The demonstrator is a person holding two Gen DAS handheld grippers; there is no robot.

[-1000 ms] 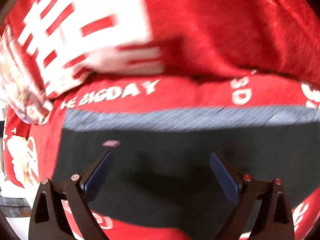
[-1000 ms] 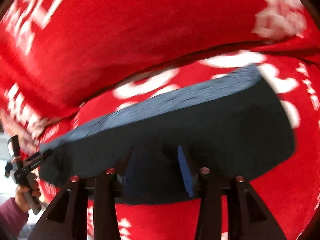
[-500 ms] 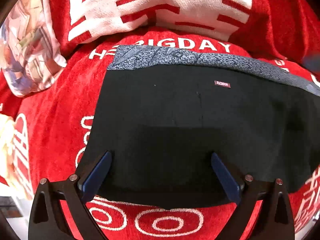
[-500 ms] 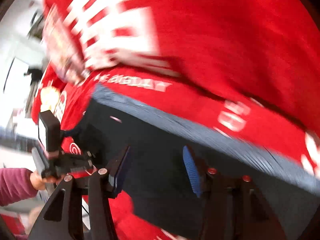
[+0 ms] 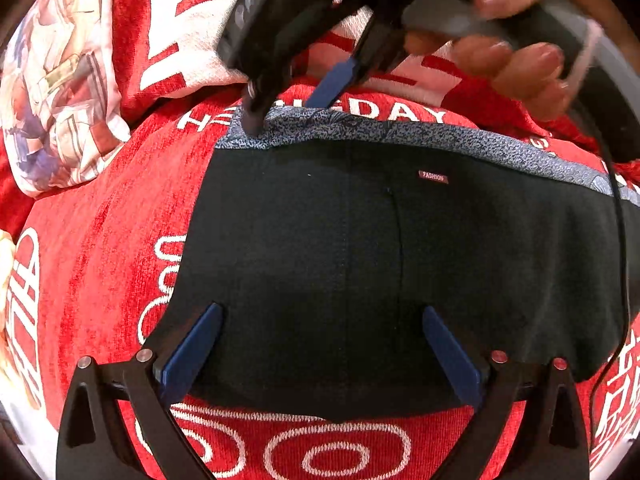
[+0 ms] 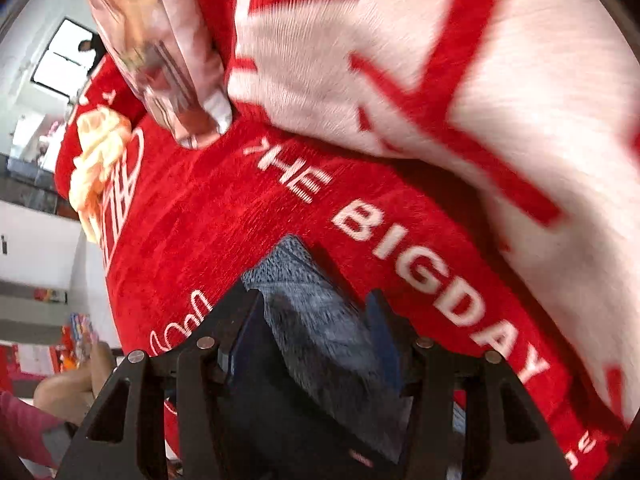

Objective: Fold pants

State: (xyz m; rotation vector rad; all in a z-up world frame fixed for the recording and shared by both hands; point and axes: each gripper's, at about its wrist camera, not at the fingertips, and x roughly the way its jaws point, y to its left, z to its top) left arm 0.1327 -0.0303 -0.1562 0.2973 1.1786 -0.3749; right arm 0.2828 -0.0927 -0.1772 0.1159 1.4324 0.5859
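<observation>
Black pants (image 5: pixel 360 248) with a grey speckled waistband (image 5: pixel 400 132) lie flat on a red blanket (image 5: pixel 104 248). My left gripper (image 5: pixel 320 344) is open and empty, its blue pads either side of the pants' near edge. My right gripper (image 5: pixel 288 104) reaches in from above at the far left corner of the waistband. In the right wrist view the waistband corner (image 6: pixel 316 320) lies between its open blue pads, and the gripper (image 6: pixel 316 316) is partly open around it.
A red-and-white pillow (image 6: pixel 440 80) lies just beyond the waistband. A printed pillow (image 5: pixel 52 92) sits at the far left. The blanket carries white lettering (image 6: pixel 400 256). A thin black cable (image 5: pixel 622 280) hangs over the pants' right side.
My right gripper has swung across to the far left corner of the waistband and now shows in the left wrist view. My left gripper has stayed put, open.
</observation>
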